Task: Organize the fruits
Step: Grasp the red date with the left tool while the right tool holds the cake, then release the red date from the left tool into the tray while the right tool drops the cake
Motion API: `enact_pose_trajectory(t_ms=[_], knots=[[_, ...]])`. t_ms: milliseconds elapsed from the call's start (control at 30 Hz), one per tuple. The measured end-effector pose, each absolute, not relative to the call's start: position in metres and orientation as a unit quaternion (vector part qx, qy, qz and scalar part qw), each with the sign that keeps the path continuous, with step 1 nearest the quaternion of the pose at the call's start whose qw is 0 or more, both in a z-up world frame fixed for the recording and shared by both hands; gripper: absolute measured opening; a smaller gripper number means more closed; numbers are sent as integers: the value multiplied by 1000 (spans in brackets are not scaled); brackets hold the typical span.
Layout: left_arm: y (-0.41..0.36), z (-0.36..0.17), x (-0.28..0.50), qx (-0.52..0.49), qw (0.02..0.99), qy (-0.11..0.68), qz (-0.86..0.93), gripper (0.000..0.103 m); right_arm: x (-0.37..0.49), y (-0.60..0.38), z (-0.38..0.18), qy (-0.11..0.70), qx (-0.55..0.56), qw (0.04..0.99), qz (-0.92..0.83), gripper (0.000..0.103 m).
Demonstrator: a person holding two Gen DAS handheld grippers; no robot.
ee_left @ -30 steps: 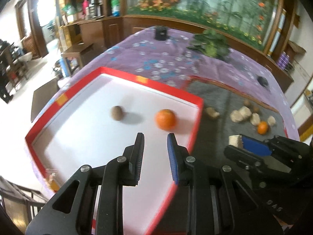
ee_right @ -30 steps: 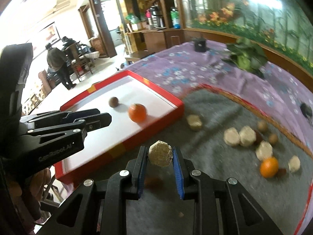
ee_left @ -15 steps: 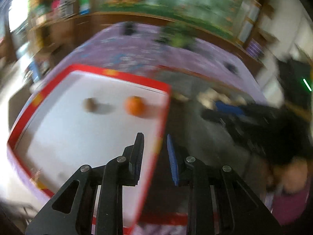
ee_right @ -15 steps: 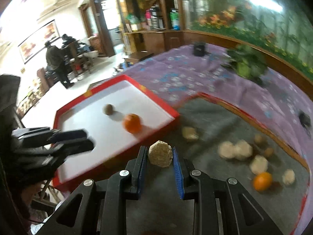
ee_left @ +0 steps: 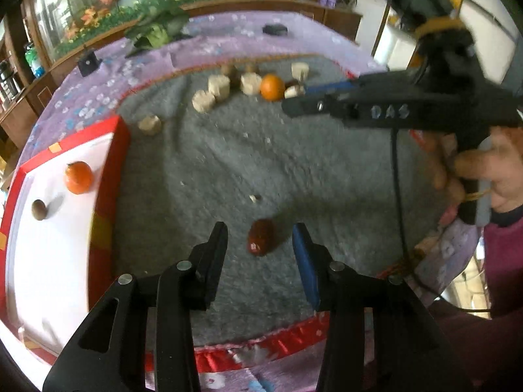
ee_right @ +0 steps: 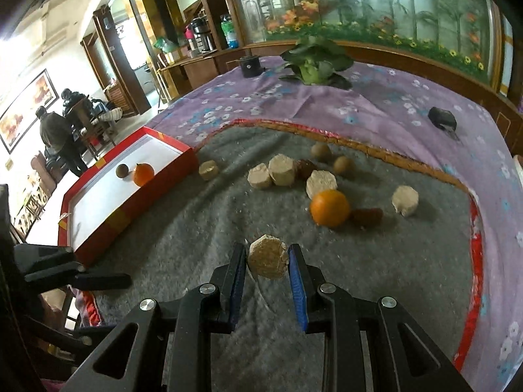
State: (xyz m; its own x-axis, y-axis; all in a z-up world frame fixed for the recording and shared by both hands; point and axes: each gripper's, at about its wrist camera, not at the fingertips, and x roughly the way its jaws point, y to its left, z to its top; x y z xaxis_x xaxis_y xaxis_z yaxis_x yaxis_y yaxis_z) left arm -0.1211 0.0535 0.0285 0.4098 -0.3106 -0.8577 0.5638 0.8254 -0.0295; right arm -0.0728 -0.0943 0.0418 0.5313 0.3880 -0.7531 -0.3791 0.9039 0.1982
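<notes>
My left gripper (ee_left: 260, 240) is open over the grey mat, its jaws on either side of a red date (ee_left: 260, 236) lying on the mat. My right gripper (ee_right: 267, 256) is shut on a beige hexagonal cake (ee_right: 268, 256), held above the mat. The red tray (ee_right: 127, 207) with a white floor holds an orange (ee_right: 143, 173) and a brown round fruit (ee_right: 121, 171); the tray's rim also shows in the left wrist view (ee_left: 108, 176). Another orange (ee_right: 329, 207), several beige cakes (ee_right: 281, 170), brown fruits (ee_right: 343, 164) and a red date (ee_right: 366, 217) lie on the mat.
The grey mat (ee_right: 212, 228) has a red trim and lies on a purple flowered cloth (ee_right: 376, 104). A green plant (ee_right: 315, 60), a black cup (ee_right: 250, 65) and a dark object (ee_right: 441, 117) stand farther back. People sit far left.
My left gripper swung right from over the tray to the mat and opened around the red date. My right gripper moved right, away from the tray, still holding the cake.
</notes>
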Motion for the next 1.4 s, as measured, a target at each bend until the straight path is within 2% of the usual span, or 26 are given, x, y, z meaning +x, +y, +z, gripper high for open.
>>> enact_pose_trajectory(t_ms=[100,167,467,733,1100,1367,1400], knots=[[50,17,-122,145,819,488,-265,40,-73,-93,41,430,6,874,225,25],[52,9,-119,137,814,503,-255,17,-72,-89,42,428,7,874,229,25],[94,33,-112,77,850,479,-204,17,-70,-50,50,425,-13,864,270,25],[182,57,-109,15,885,459,-83,17,-66,24,62,414,-45,841,345,25],[238,38,-89,-23,878,478,20,17,-55,123,53,425,-101,802,407,25],[251,26,-78,-42,870,488,57,17,-45,145,32,449,-112,783,416,25],[253,26,-76,-48,869,489,61,17,-45,146,31,448,-109,783,417,28]])
